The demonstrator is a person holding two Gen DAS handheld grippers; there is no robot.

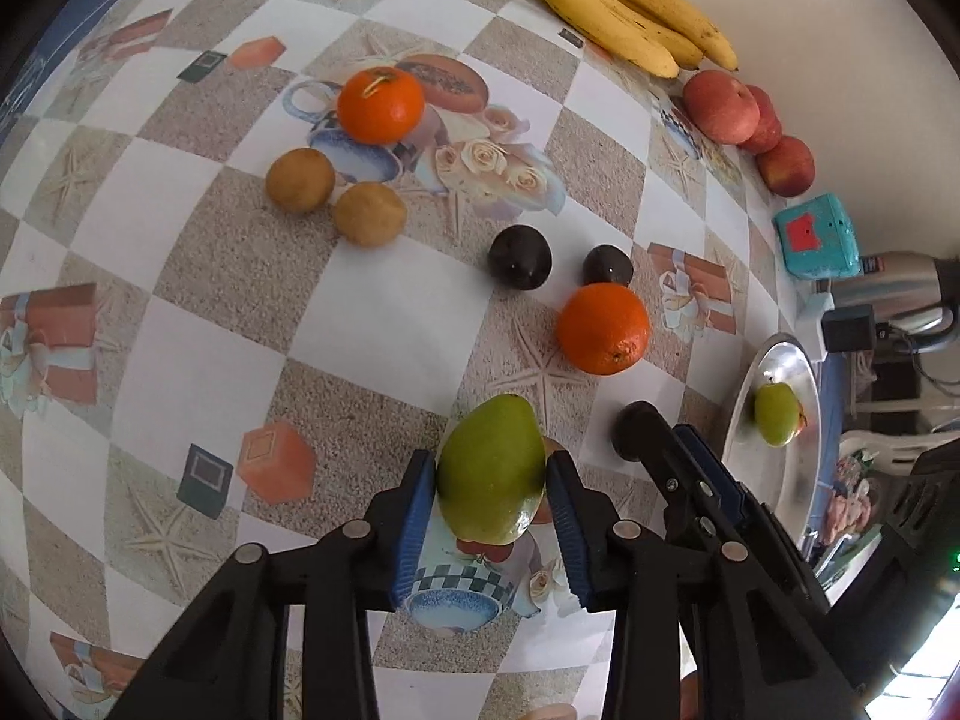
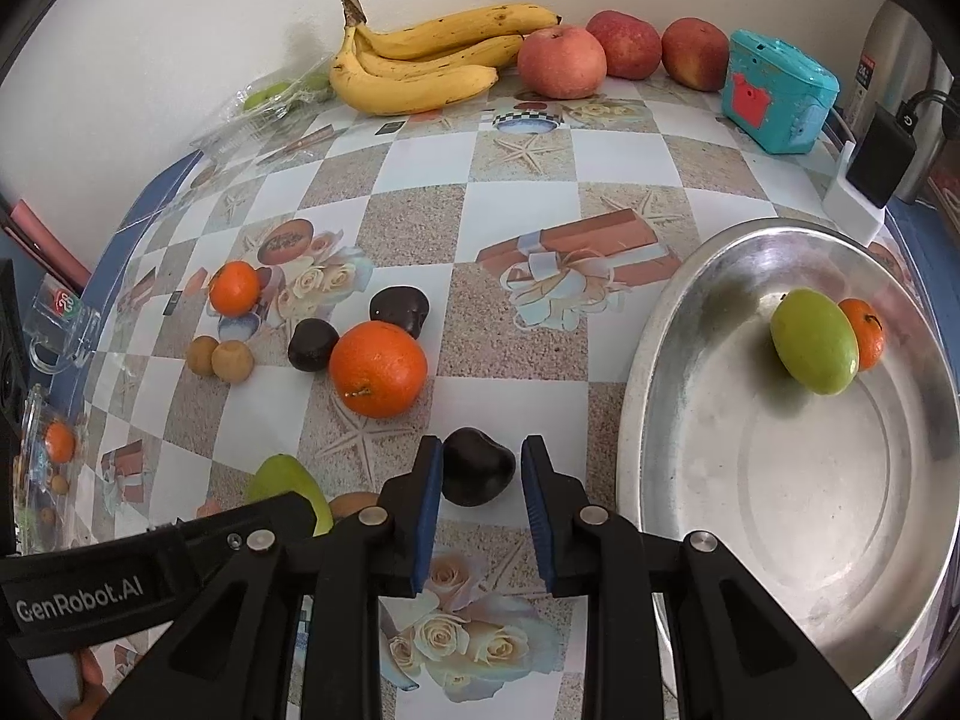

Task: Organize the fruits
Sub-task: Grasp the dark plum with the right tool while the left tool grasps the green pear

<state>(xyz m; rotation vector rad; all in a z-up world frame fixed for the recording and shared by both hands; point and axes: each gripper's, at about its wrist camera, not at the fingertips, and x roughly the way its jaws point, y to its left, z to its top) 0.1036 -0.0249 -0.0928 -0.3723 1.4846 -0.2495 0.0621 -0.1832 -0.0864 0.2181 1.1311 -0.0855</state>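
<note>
My left gripper (image 1: 489, 480) is shut on a green mango (image 1: 491, 468), its blue pads pressing both sides; the mango also shows in the right wrist view (image 2: 282, 483). My right gripper (image 2: 482, 474) is open around a dark plum (image 2: 477, 474) on the table, its left pad touching the plum and a gap at the right pad. A silver tray (image 2: 780, 540) at the right holds another green mango (image 2: 813, 341) and a small orange (image 2: 864, 333). A large orange (image 2: 378, 369), two dark plums (image 2: 312, 345), a tangerine (image 2: 234, 288) and two brown fruits (image 2: 231, 360) lie on the table.
Bananas (image 2: 420, 63) and three red apples (image 2: 561, 60) line the back wall. A teal box (image 2: 774, 93) and a black charger (image 2: 882, 156) stand at the back right. Clear plastic packaging (image 2: 54, 324) lies at the table's left edge.
</note>
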